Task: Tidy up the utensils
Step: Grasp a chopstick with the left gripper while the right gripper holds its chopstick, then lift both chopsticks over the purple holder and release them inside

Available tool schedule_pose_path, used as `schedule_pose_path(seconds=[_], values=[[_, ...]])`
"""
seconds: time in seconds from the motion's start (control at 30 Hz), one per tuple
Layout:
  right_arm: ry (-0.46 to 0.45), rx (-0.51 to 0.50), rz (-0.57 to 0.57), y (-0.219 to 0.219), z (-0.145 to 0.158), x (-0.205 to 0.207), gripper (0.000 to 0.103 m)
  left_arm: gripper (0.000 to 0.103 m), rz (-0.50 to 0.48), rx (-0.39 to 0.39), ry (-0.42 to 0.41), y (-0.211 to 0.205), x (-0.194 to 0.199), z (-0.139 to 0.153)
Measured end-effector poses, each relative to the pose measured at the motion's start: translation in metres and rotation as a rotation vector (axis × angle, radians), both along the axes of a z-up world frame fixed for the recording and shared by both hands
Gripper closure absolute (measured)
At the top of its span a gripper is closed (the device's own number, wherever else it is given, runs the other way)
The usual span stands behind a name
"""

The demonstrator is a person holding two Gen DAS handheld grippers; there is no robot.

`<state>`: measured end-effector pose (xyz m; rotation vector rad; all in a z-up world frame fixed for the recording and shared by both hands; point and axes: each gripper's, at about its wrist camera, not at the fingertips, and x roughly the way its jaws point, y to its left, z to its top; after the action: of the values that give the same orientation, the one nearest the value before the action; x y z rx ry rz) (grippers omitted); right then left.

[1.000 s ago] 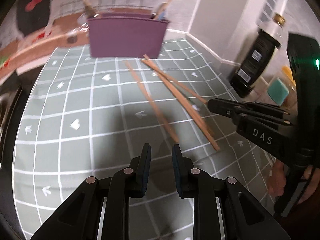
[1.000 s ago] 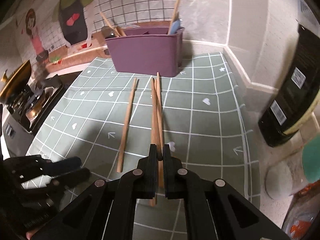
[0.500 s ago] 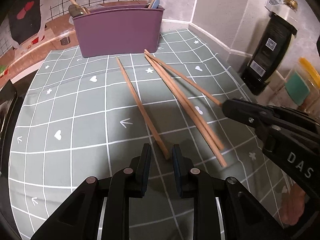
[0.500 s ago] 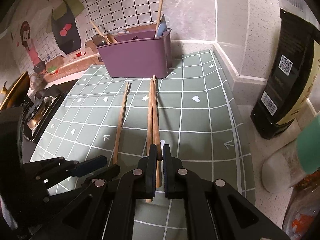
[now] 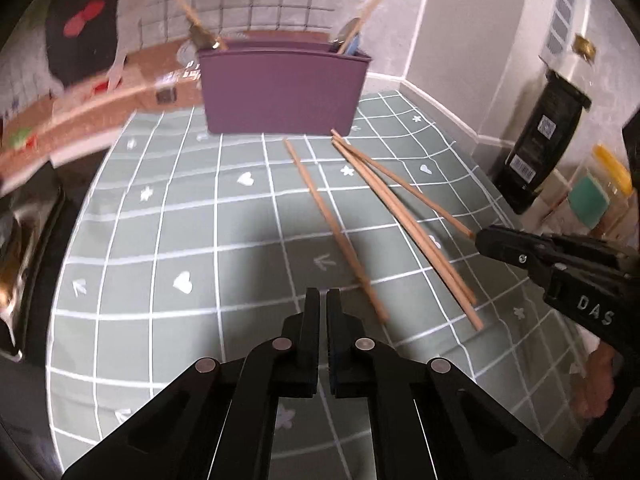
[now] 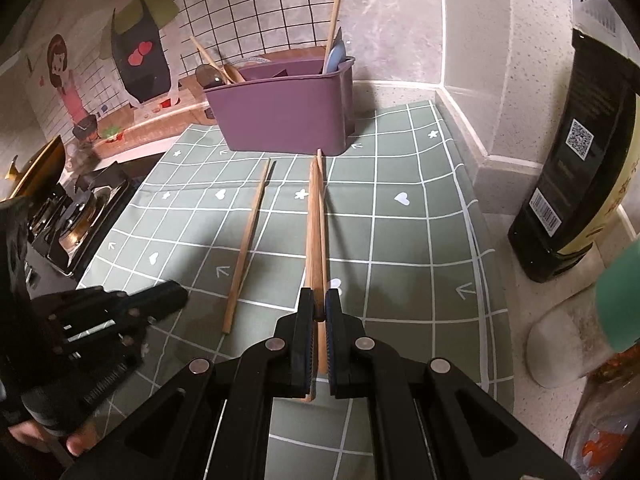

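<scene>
- Your left tool (image 5: 323,296) has just been closing, and its jaws now stand together with nothing between them. The single chopstick (image 5: 335,229) lies just off to its right, flat on the green grid mat (image 5: 160,240), untouched. A moment ago those jaws stood apart with the near end of that stick just ahead of them, so this reads as a close that caught nothing.
- Your right tool (image 6: 319,304) is closed on a chopstick (image 6: 320,200); the stick runs forward between the pads toward the purple utensil holder (image 6: 280,120). In the left wrist view the far end appears to rest beside the two others (image 5: 404,224) on the mat, while the gripped end looks slightly raised.
- The holder stands at the far edge of the mat on the tabletop, with a few utensils upright in it already.
- For the task, four chopsticks remain outside the holder: one in your right tool, three loose.
- My reading: reopen the left tool and line it up over the single stick's near end before closing again.
</scene>
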<state>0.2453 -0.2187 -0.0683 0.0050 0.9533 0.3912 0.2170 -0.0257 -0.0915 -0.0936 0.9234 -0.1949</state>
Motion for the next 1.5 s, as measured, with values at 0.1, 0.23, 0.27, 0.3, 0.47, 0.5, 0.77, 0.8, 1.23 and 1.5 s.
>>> schedule_pose_path(seconds=[0.1, 0.23, 0.27, 0.3, 0.47, 0.5, 0.77, 0.8, 1.23, 1.5], values=[[-0.001, -0.005, 0.008, 0.002, 0.000, -0.003, 0.097, 0.095, 0.004, -0.085, 0.058, 0.002, 0.001, -0.006], [0.005, -0.003, -0.006, -0.001, -0.002, -0.003, 0.097, 0.087, -0.045, -0.071, 0.073, -0.017, -0.001, -0.014], [0.008, -0.001, -0.009, -0.002, -0.003, -0.003, 0.097, 0.086, -0.059, -0.062, 0.075, -0.023, -0.001, -0.016], [0.010, 0.001, -0.012, -0.003, -0.004, -0.002, 0.097, 0.086, -0.069, -0.062, 0.078, -0.028, -0.001, -0.017], [0.016, 0.011, -0.024, -0.005, -0.006, -0.004, 0.097, 0.084, -0.052, 0.002, 0.057, -0.043, 0.005, -0.017], [0.017, 0.013, -0.024, -0.005, -0.006, -0.004, 0.097, 0.084, -0.046, 0.011, 0.054, -0.043, 0.007, -0.017], [0.021, 0.012, -0.018, 0.003, -0.007, -0.004, 0.097, 0.084, -0.031, 0.125, -0.008, -0.048, 0.015, -0.020], [0.019, 0.008, -0.016, 0.004, -0.006, -0.004, 0.097, 0.086, -0.034, 0.135, -0.011, -0.047, 0.014, -0.020], [-0.060, -0.032, 0.000, 0.013, 0.018, -0.007, 0.097, 0.097, 0.098, 0.040, -0.111, 0.043, -0.005, 0.023], [-0.137, -0.063, 0.014, 0.023, 0.047, -0.007, 0.098, 0.098, 0.109, 0.050, -0.241, 0.072, -0.009, 0.075]])
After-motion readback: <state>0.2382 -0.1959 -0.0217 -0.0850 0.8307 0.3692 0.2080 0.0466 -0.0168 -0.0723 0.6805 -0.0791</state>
